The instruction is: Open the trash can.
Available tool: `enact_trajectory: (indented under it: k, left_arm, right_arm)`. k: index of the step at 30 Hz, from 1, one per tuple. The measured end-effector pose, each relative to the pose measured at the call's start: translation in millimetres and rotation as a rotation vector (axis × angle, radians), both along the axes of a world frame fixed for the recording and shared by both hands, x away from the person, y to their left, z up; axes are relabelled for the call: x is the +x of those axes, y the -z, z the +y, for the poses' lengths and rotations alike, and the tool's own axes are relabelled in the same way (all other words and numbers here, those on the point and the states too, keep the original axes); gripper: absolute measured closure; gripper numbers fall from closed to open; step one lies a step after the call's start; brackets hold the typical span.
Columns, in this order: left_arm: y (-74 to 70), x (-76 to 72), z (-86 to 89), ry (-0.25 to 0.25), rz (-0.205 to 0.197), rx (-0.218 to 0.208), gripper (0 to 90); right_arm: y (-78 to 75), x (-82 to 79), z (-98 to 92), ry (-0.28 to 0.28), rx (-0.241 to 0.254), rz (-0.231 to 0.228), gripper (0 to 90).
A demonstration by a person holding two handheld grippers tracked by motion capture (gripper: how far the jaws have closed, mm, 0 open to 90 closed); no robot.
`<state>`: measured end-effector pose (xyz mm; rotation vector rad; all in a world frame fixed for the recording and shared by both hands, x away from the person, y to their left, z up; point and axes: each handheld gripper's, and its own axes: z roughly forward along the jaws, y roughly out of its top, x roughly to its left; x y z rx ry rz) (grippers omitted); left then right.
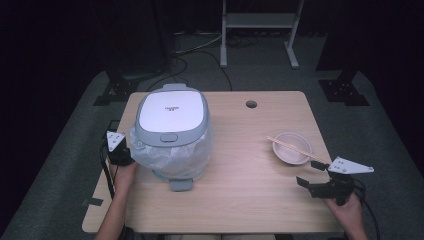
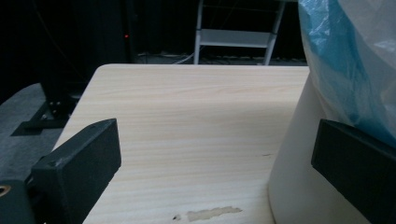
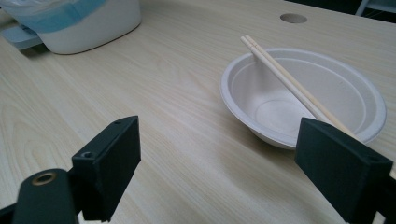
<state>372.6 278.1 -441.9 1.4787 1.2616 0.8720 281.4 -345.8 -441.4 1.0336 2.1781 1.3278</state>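
Note:
A white bin (image 1: 171, 132) with a grey-rimmed lid and a clear plastic liner stands on the left half of the wooden table (image 1: 240, 200). My left gripper (image 1: 118, 146) sits just left of it, open, with nothing between its jaws. In the left gripper view the bin's wall (image 2: 294, 186) and liner (image 2: 345, 60) rise beside the right jaw of the left gripper (image 2: 215, 163). A white bowl (image 1: 292, 148) with a pair of chopsticks (image 1: 295, 148) across its rim lies at the right. My right gripper (image 1: 310, 173) is open just in front of the bowl (image 3: 327, 84), with the chopsticks (image 3: 289, 81) reaching toward its right jaw.
A round cable hole (image 1: 251, 104) is cut in the table's far edge. A pale metal stand (image 1: 257, 25) and loose cables lie on the dark floor behind. Bare wood stretches between bin and bowl.

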Motion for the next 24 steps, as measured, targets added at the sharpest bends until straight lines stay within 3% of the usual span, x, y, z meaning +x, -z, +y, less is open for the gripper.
enact_trajectory:
  k: [4,12,15,24]
  left_arm:
    - [-1.4,1.9,-6.1,0.016,-0.013,0.027,0.6]
    - [-0.4,7.7,-11.6,0.035,-0.010,0.018,0.6]
    - [-1.2,8.8,-14.8,0.060,-0.016,0.028,8.9]
    - [-1.4,14.6,-25.5,0.080,-0.019,0.034,8.9]
  right_arm:
    - [-0.1,-0.1,-0.1,0.000,0.000,-0.001,13.2]
    - [0.0,-0.2,-0.4,-0.005,0.002,-0.004,13.2]
    - [0.0,0.0,-0.2,-0.006,0.004,-0.003,13.2]
    - [-0.1,-0.2,-0.2,-0.008,0.004,-0.004,13.2]
